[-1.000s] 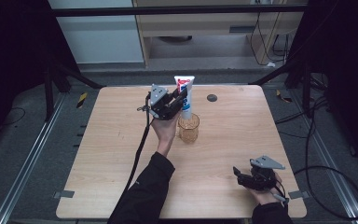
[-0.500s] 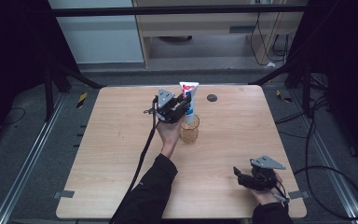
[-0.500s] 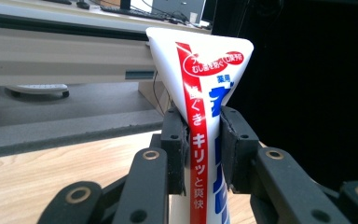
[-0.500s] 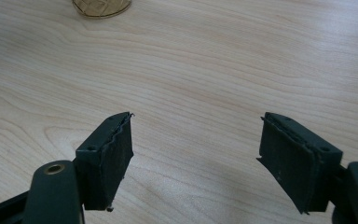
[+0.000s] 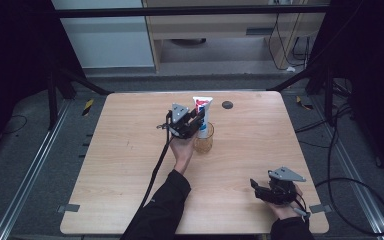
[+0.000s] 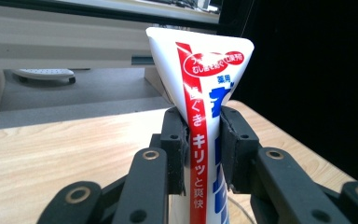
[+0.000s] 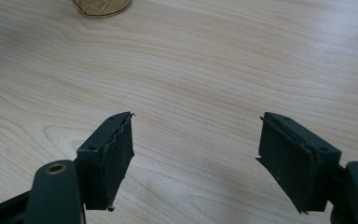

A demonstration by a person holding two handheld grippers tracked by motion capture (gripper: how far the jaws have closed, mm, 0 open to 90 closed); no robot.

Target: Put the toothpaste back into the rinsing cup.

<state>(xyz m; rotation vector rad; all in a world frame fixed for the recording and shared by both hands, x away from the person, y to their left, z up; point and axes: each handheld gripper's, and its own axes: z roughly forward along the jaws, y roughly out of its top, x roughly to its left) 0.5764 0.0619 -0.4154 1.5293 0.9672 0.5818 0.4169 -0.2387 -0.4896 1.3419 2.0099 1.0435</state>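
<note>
Left claw [image 5: 198,121]: jaws closed on the tube [image 5: 201,114], gripping it mid-body from both sides; crimped end up, held upright
Tube: directly over the cup [image 5: 203,139], lower end apparently inside the rim; in the left gripper view [image 6: 199,121] the jaws pinch its sides
Cup: clear amber, just below and ahead of the left claw, standing on the bench [image 5: 130,150]
Change: a second ago the tube was higher and behind the cup; now lowered and drawn nearer, over the mouth; insertion looks under way
Right claw [image 5: 262,187]: jaws wide apart, holding nothing; well apart from the cup, resting low at the near bench edge; the right gripper view [image 7: 196,140] has bare wood between the jaws
Next: judged, lower further, then release
</note>
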